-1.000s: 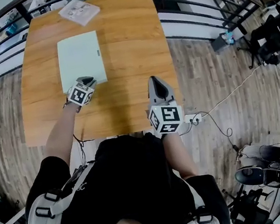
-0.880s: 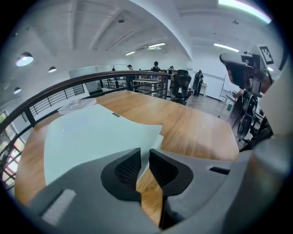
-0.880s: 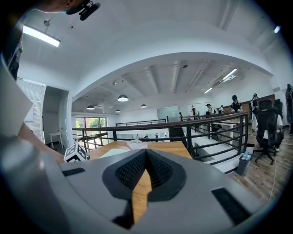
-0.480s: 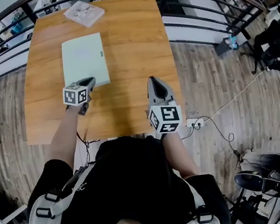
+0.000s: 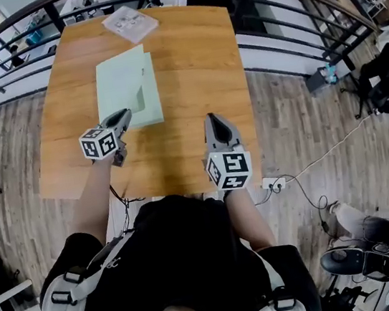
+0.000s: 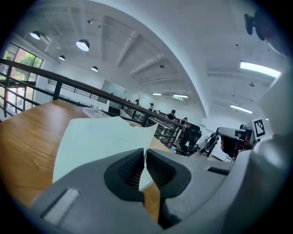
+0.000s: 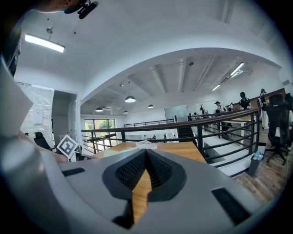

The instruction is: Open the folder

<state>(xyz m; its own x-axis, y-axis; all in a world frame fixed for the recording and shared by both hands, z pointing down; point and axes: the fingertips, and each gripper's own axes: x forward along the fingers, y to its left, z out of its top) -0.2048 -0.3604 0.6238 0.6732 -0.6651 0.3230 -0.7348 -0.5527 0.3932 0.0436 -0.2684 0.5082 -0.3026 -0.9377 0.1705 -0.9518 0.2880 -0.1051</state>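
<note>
Folder [image 5: 127, 89], pale green, is lying on the left half of the wooden table [image 5: 196, 71], its cover standing raised at the near corner. A white booklet [image 5: 130, 23] is sitting at the far edge. The left gripper [image 5: 125, 115] is pinching the cover's edge. The right gripper [image 5: 212, 119] is hovering over bare wood, jaws together on nothing

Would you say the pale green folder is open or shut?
Partly open: the left hand-held gripper holds the pale green folder's cover raised.

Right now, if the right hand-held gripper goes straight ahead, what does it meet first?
Probably the bare table; the folder lies left of its line. Depth is unclear.
</note>
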